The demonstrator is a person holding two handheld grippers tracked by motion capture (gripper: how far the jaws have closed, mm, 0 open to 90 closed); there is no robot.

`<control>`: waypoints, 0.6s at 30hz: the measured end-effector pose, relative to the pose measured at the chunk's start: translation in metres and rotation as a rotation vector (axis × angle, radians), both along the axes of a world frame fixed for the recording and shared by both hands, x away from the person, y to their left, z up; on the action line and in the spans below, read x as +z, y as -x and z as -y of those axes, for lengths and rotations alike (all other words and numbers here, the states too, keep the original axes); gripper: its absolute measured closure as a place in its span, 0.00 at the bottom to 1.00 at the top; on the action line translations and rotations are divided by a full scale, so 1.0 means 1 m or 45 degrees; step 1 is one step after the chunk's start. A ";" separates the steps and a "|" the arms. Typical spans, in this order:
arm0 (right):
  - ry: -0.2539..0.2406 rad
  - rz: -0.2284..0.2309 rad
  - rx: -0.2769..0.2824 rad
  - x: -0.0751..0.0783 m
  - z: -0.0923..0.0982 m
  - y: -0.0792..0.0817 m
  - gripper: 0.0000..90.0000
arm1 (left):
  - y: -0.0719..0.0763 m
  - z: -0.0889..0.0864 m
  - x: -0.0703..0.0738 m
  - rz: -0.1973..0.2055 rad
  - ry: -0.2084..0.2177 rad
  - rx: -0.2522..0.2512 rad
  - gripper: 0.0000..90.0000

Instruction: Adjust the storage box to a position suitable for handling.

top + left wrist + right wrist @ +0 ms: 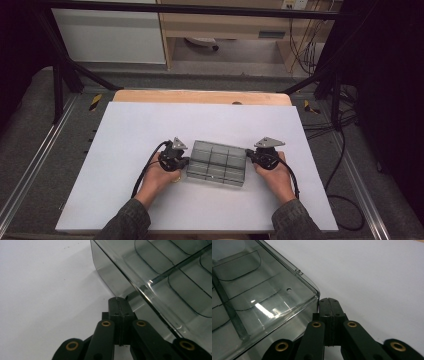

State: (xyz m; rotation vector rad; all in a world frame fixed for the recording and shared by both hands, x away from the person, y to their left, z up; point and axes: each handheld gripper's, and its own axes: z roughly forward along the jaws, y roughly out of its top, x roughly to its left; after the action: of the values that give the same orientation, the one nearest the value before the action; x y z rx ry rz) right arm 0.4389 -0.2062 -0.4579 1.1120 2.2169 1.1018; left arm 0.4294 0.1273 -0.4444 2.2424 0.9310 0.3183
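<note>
Organizer box mid-table looks light, stiff, slippery; grab its short ends. Left gripper and right gripper both pressed together, empty.

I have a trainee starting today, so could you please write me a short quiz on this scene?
1. True or false: the left tongs are closed, jaws pressed together with nothing between them.
2. Multiple choice: the smoky grey, clear plastic box with compartments rests on A) a white table surface, B) a metal rack, C) a red tray.
3. Where are the right tongs relative to the box?

Key
1. True; the left gripper view shows the pads meeting beside the box wall.
2. A.
3. At the box's right end, by a corner, closed with nothing between the jaws; whether the tips touch the wall cannot be told.
</note>
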 end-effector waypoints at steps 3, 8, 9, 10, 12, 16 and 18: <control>0.002 0.000 0.015 0.000 0.001 0.003 1.00 | 0.006 -0.003 -0.003 -0.024 0.063 0.016 1.00; 0.021 -0.008 0.032 0.001 0.001 0.011 1.00 | 0.018 -0.005 -0.003 -0.028 0.078 -0.010 1.00; 0.022 -0.007 0.038 0.001 0.001 0.012 1.00 | 0.018 -0.005 -0.003 -0.028 0.078 -0.010 1.00; 0.021 -0.010 0.039 0.002 0.000 0.014 1.00 | 0.024 -0.005 -0.004 -0.017 0.067 -0.017 1.00; 0.016 -0.014 0.038 0.001 0.000 0.016 1.00 | 0.030 -0.006 -0.003 -0.019 0.068 -0.021 1.00; 0.016 -0.022 0.029 0.001 -0.002 0.021 1.00 | 0.034 -0.006 -0.004 -0.017 0.069 -0.016 1.00; 0.015 -0.019 0.027 0.001 -0.001 0.023 1.00 | 0.038 -0.005 -0.004 -0.026 0.086 0.004 1.00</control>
State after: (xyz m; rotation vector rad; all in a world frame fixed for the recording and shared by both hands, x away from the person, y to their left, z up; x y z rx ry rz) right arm 0.4155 -0.2052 -0.4573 1.0972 2.2490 1.0909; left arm 0.3919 0.1327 -0.4483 2.1865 0.9425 0.2627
